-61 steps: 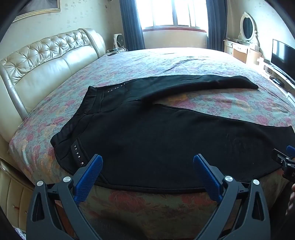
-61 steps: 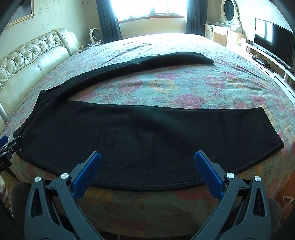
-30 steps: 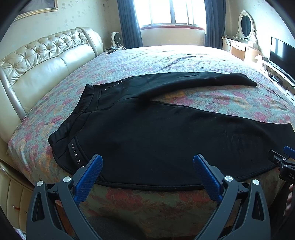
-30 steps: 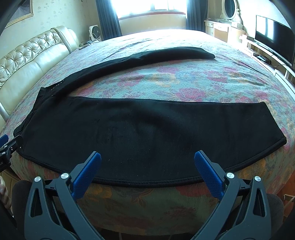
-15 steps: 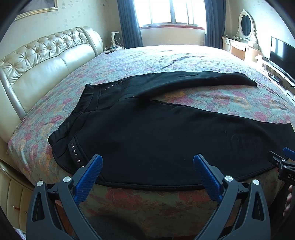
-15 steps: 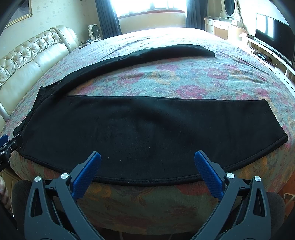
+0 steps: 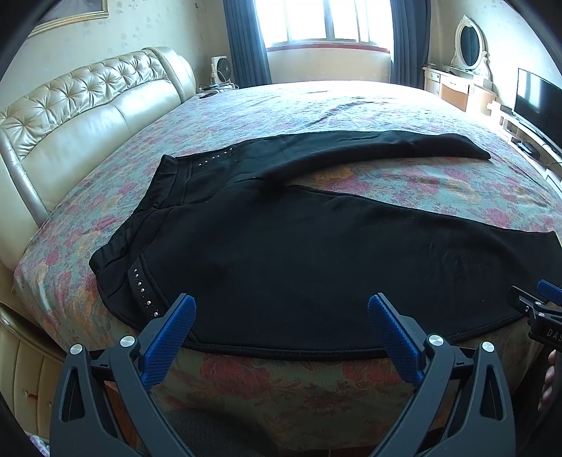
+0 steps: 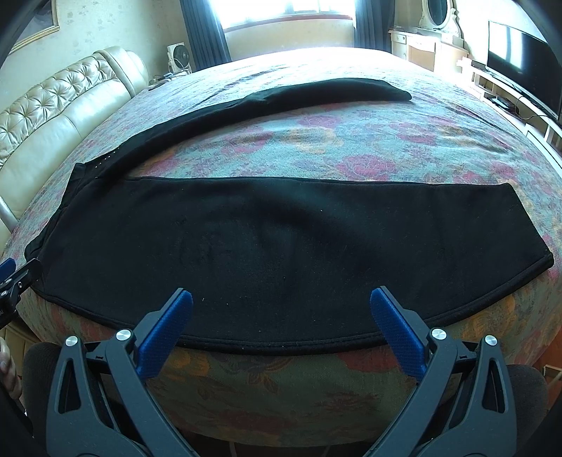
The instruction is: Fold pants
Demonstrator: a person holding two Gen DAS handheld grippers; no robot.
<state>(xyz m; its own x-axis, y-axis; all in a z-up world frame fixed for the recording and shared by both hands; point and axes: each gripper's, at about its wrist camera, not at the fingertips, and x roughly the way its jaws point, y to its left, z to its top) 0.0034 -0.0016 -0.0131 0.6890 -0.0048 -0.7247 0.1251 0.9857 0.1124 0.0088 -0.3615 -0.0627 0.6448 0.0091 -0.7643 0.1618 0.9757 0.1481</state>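
Black pants (image 7: 298,246) lie spread flat on the floral bed, legs apart in a V. The studded waistband (image 7: 140,281) is at the left, the near leg (image 8: 281,239) runs along the front edge, and the far leg (image 8: 333,89) stretches toward the back right. My left gripper (image 7: 281,313) hovers open over the near seam by the waist. My right gripper (image 8: 281,307) is open above the near leg's lower edge, closer to the hem (image 8: 534,242). Nothing is held by either. Each gripper shows at the rim of the other's view.
The floral bedspread (image 7: 404,182) covers a wide bed with a padded cream headboard (image 7: 80,116) at left. A dresser with mirror (image 7: 469,70) and a TV (image 7: 537,95) stand at the right. A window (image 7: 326,21) is behind. The bed's front edge drops right below the grippers.
Both grippers have edged slightly forward and down toward the near leg's edge. The pants have not moved, and both grippers stay open.
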